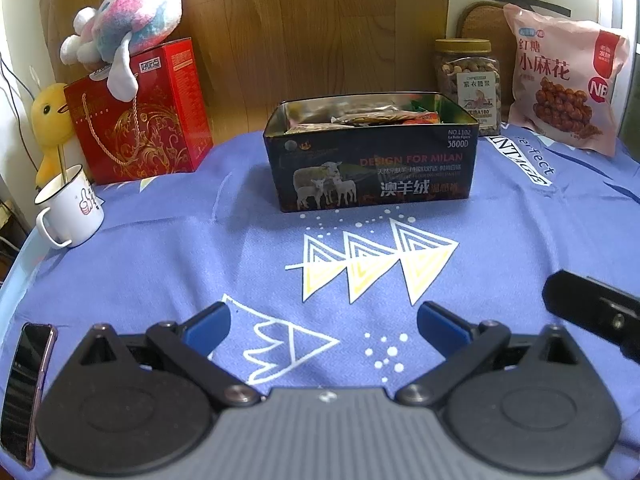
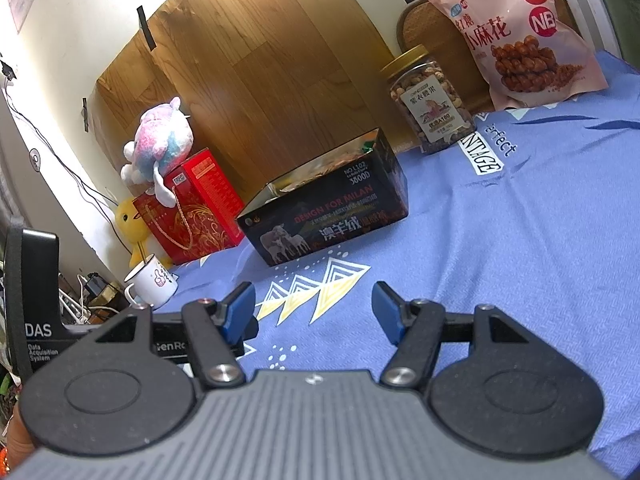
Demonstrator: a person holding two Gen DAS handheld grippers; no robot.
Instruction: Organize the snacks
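A black tin box (image 1: 372, 160) printed with sheep stands open at the back middle of the blue cloth, with snack packets (image 1: 372, 116) inside. The same tin box (image 2: 328, 216) appears in the right wrist view. Right of it stand a jar of nuts (image 1: 468, 80) (image 2: 432, 104) and a pink bag of twisted snacks (image 1: 564, 80) (image 2: 520, 40). My left gripper (image 1: 324, 328) hovers open over the cloth, well short of the tin, holding nothing. My right gripper (image 2: 314, 312) is also open with nothing between its fingers, tilted, to the right of the left one.
A red gift box (image 1: 144, 120) with a plush toy (image 1: 128, 28) on top stands at the back left, beside a yellow plush (image 1: 50, 120) and a white mug (image 1: 70, 212). A phone (image 1: 26, 388) lies at the left edge. The other gripper's black body (image 1: 592, 312) shows at right.
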